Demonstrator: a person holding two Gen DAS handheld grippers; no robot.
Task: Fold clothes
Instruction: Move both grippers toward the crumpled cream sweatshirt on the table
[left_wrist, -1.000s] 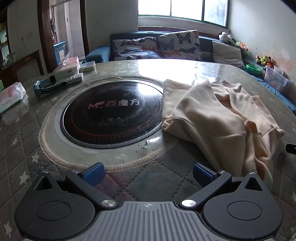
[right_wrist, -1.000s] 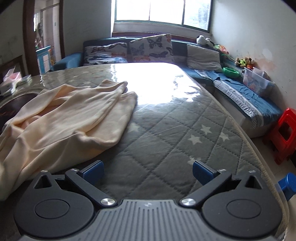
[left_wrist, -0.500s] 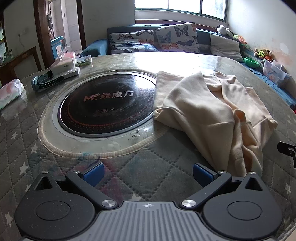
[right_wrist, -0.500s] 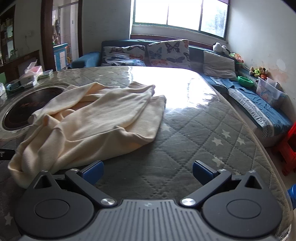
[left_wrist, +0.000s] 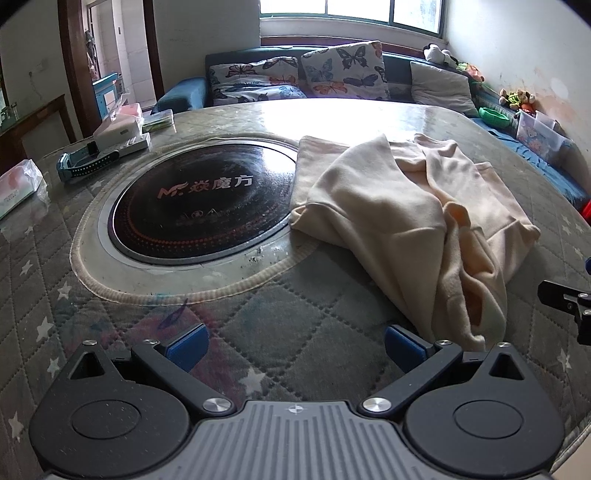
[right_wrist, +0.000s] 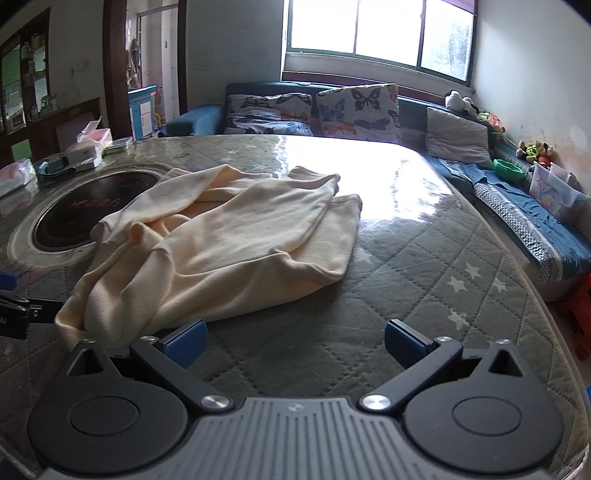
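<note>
A cream garment (left_wrist: 406, 210) lies crumpled on the quilted table, to the right of the black round cooktop. In the right wrist view the same cream garment (right_wrist: 229, 240) spreads ahead and to the left. My left gripper (left_wrist: 293, 345) is open just above the table cover, and the garment's near corner sits close to its right fingertip (left_wrist: 400, 345). My right gripper (right_wrist: 293, 341) is open too, with the garment's near edge by its left fingertip (right_wrist: 186, 341). Nothing is held between either pair of fingers. Each gripper shows at the other view's edge.
A black round cooktop (left_wrist: 199, 199) is set into the table (right_wrist: 424, 266). Tissue boxes (left_wrist: 118, 127) and a blue strap device (left_wrist: 85, 162) sit at the far left. A sofa with butterfly cushions (left_wrist: 343, 70) lies behind. A red stool (right_wrist: 583, 314) stands off the right edge.
Both grippers have pulled back and turned, so the garment now sits more central in the right view. The garment itself has not moved, and both grippers stay open.
</note>
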